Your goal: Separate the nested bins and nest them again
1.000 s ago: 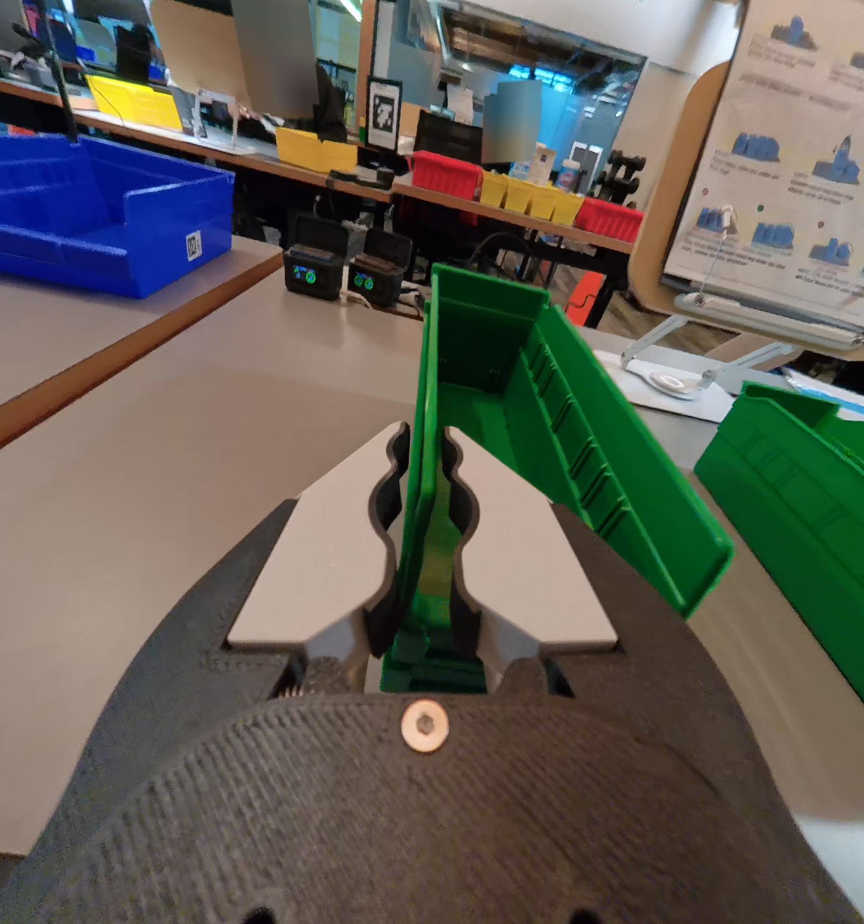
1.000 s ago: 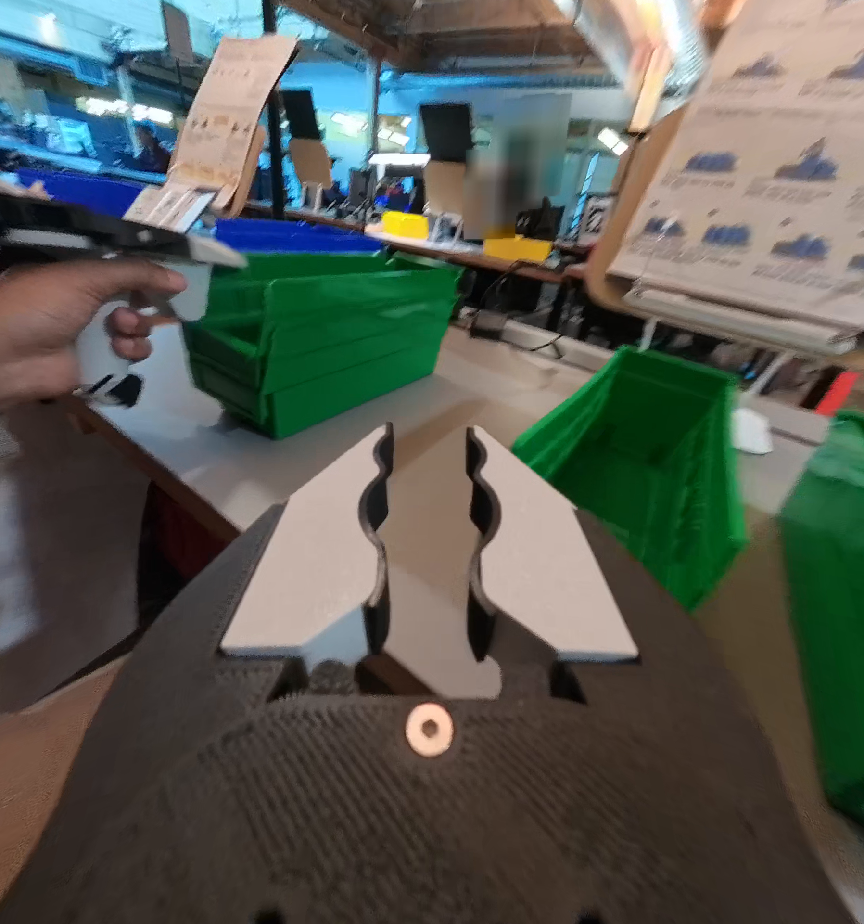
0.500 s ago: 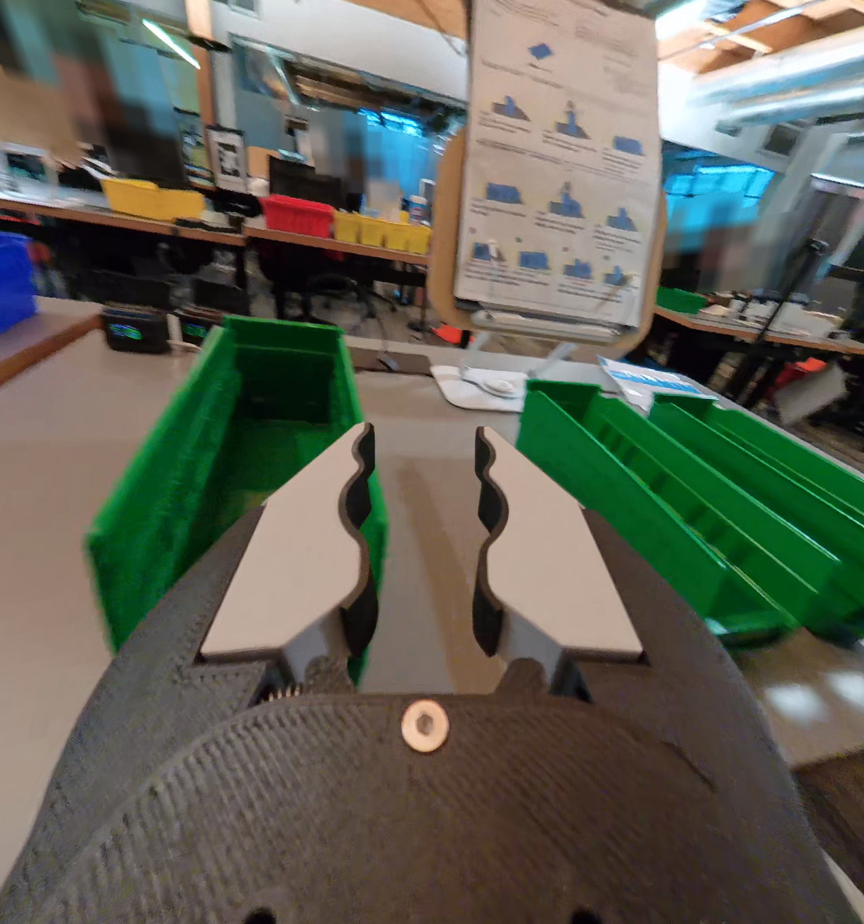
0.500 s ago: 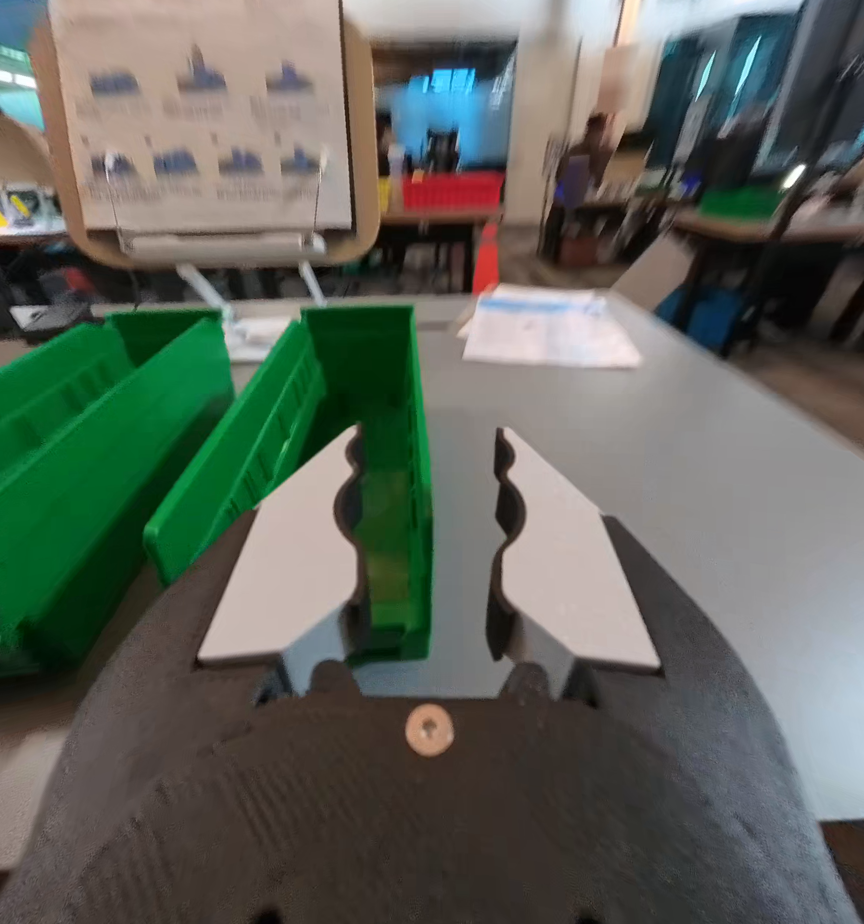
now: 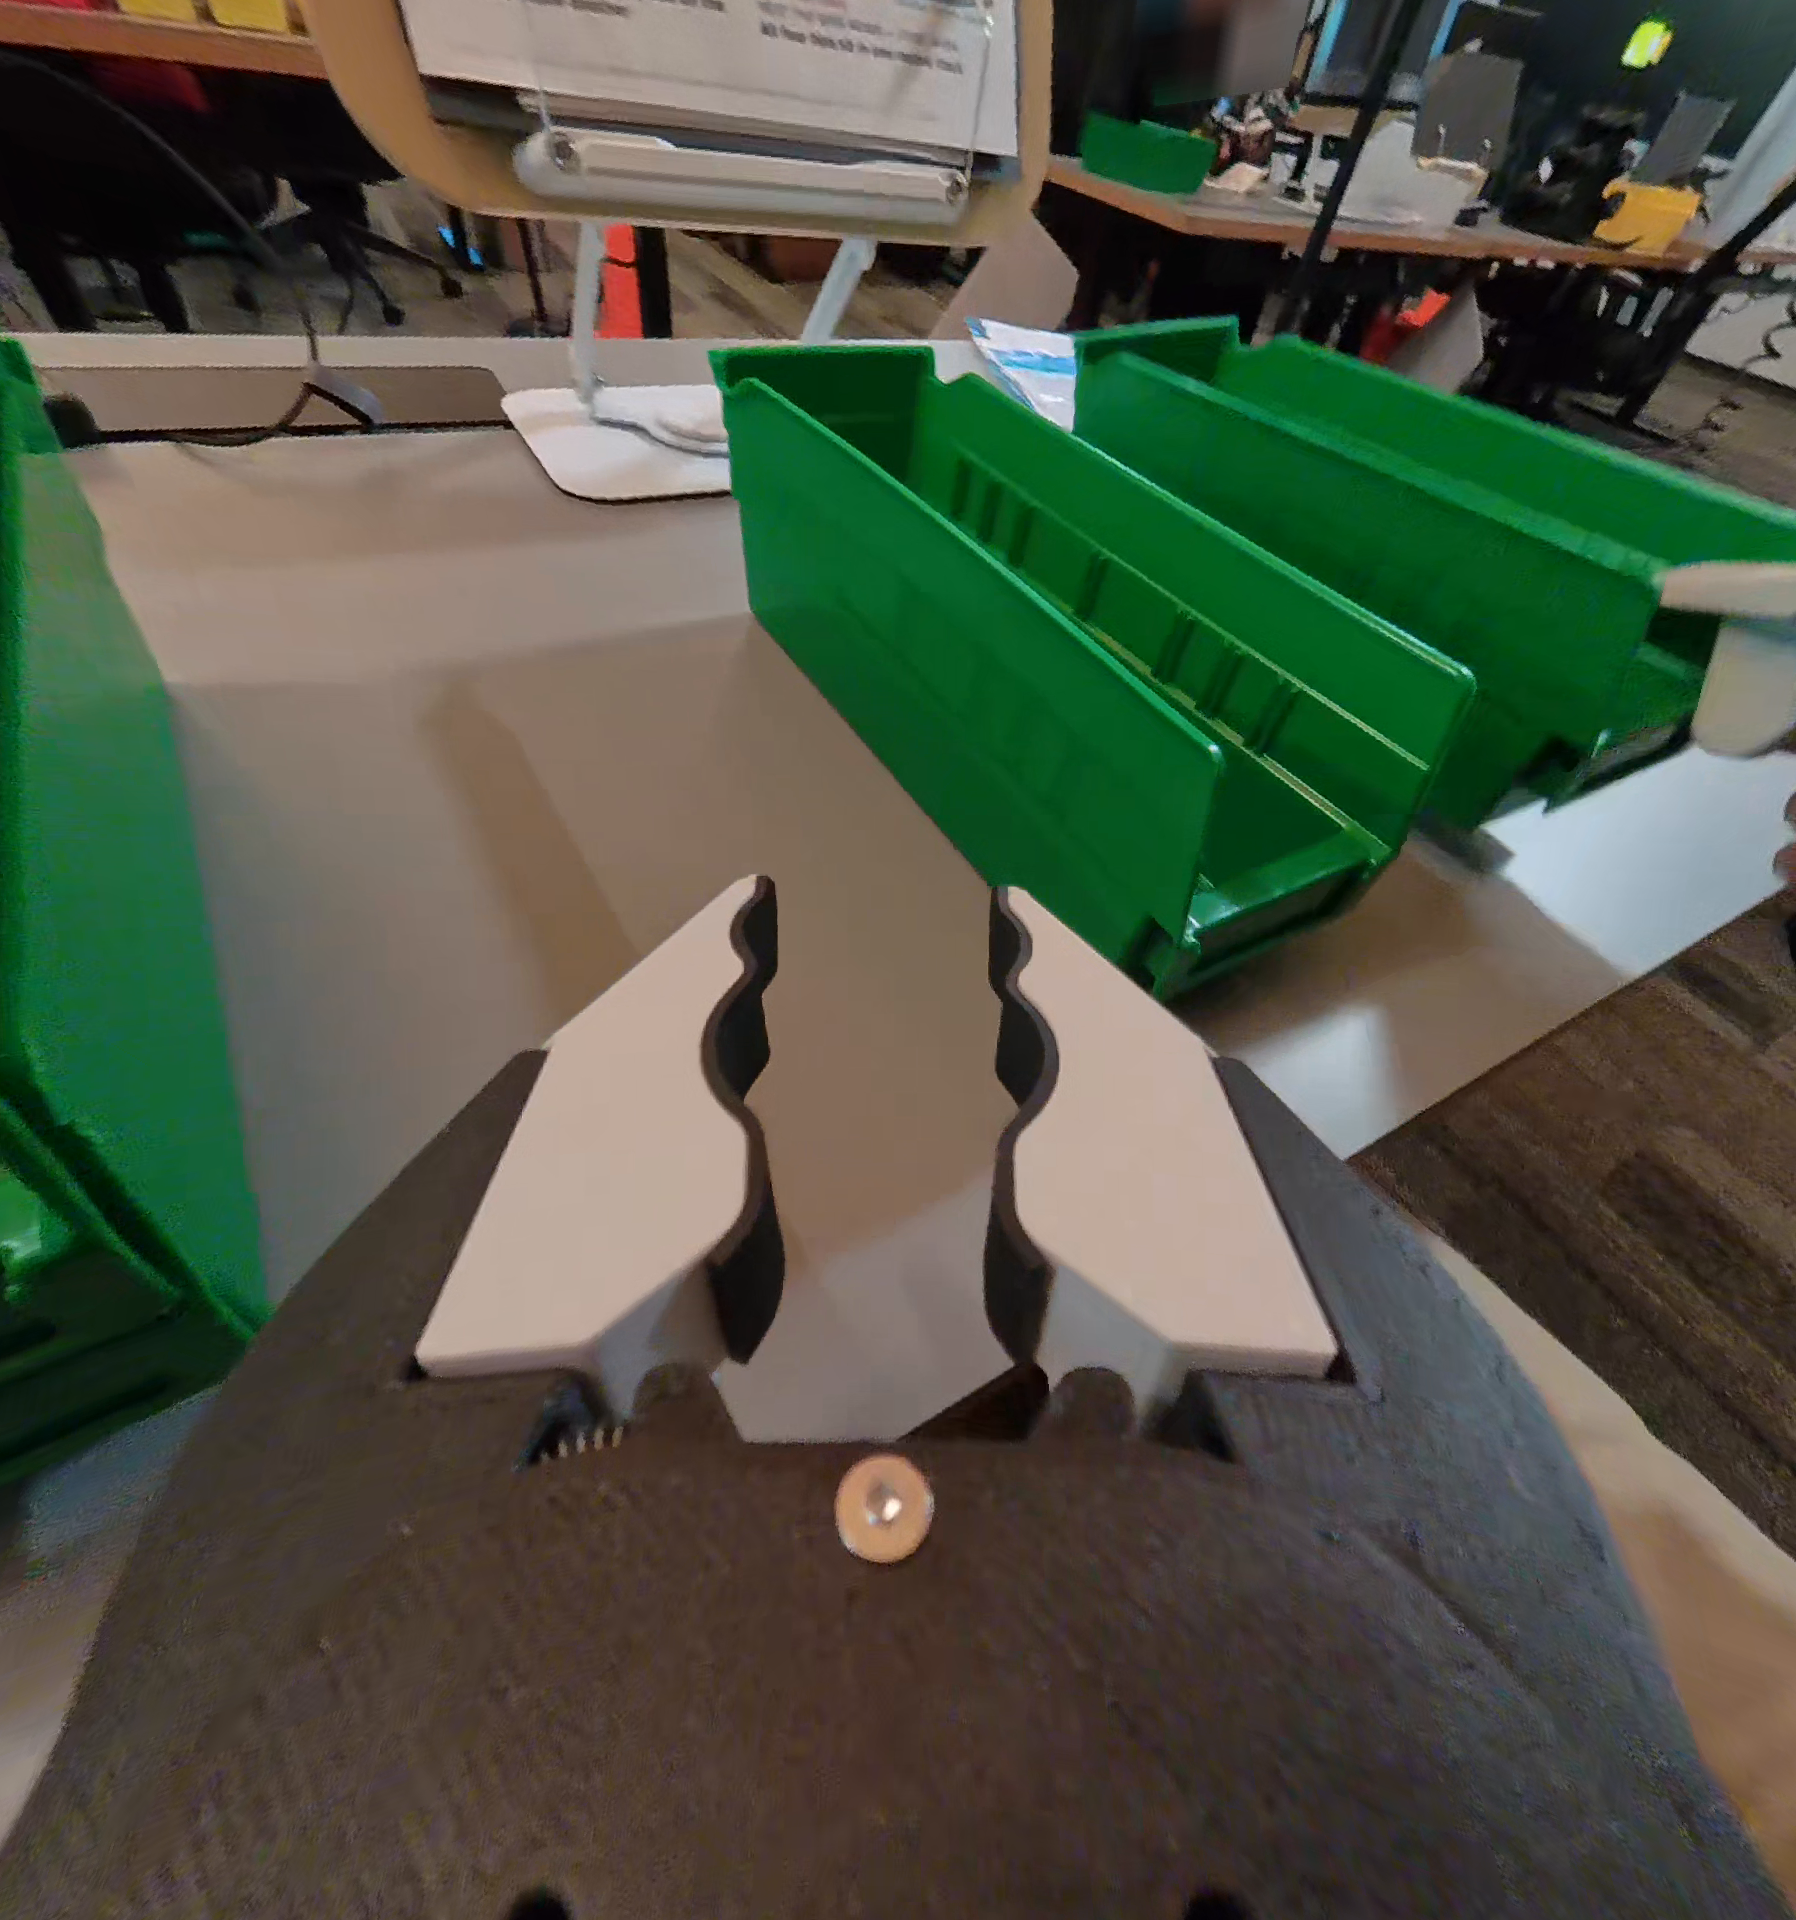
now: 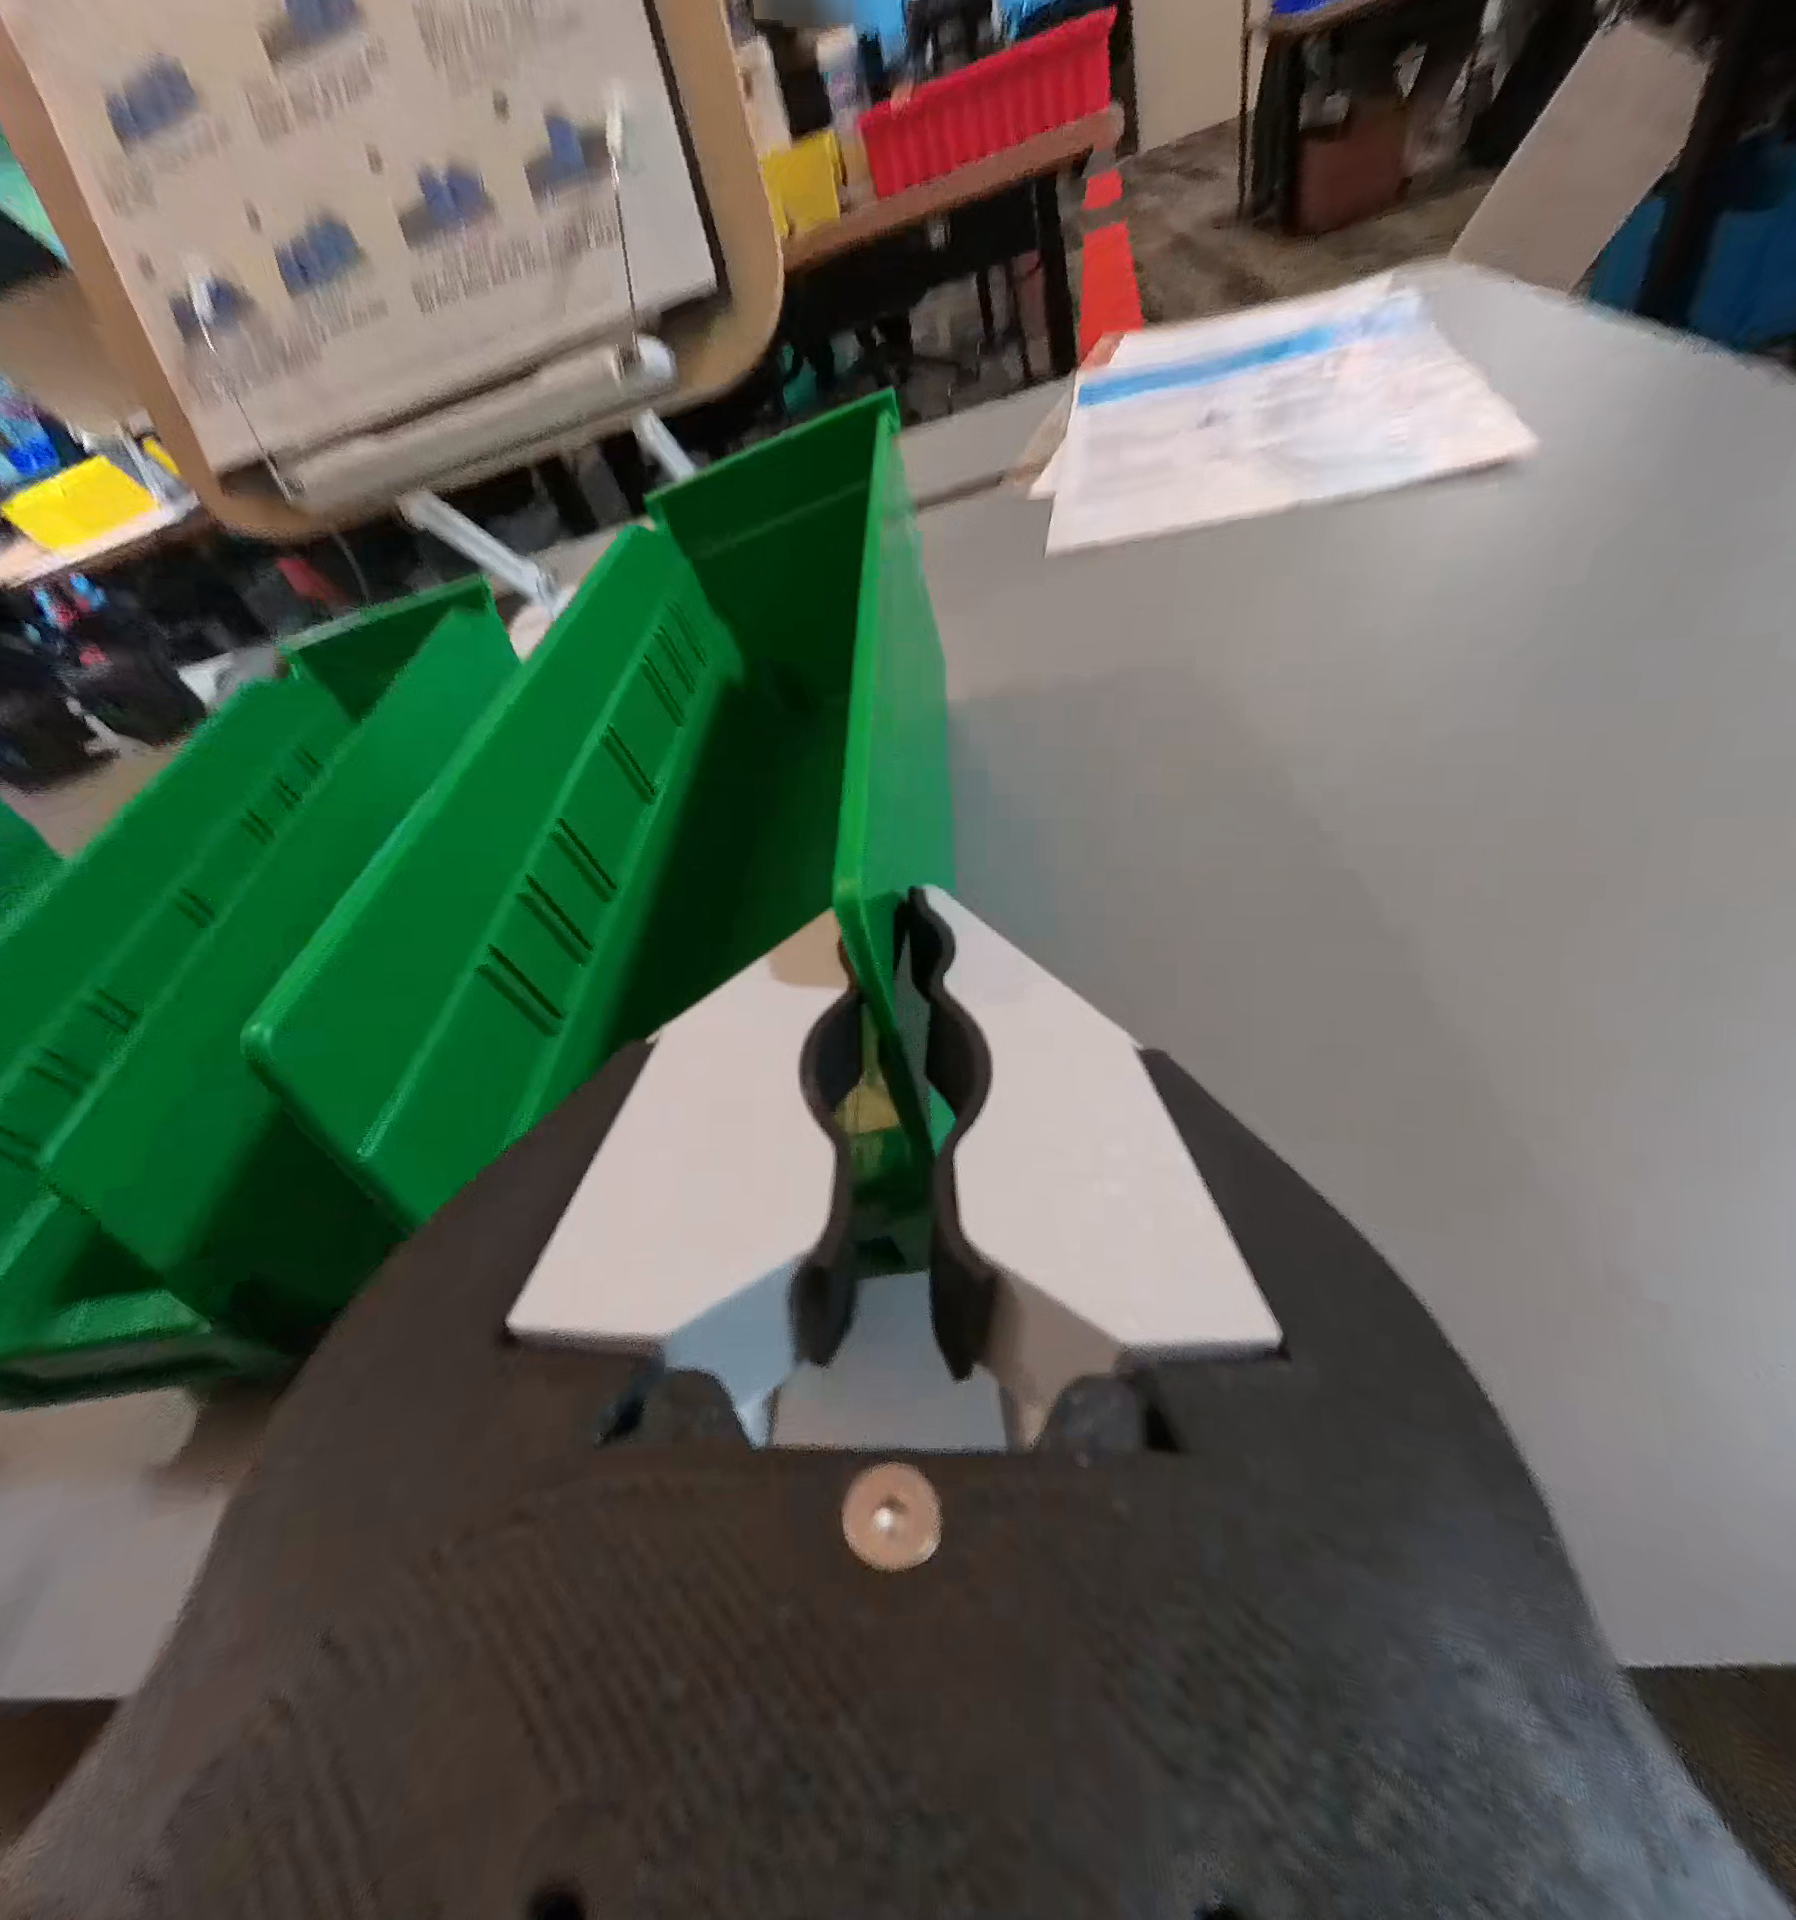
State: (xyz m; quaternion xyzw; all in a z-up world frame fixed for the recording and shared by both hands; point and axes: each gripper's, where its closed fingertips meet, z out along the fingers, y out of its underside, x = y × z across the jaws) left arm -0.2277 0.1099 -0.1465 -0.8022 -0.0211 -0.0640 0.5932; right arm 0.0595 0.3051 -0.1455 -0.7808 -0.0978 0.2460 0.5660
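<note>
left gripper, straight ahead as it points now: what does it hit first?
Probably the tabletop. The left gripper is open, empty and angled down, with bare table between its fingers. The middle green bin lies right of that line and may be missed, though depth is unclear.

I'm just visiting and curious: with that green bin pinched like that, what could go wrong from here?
1. The right hand-held gripper pinches only one thin side wall of the long green bin near its end, so the bin may twist or slip.
2. The neighbouring green bin lies right beside it and could get knocked.
3. The left hand-held gripper is open and empty, giving no support.
</note>
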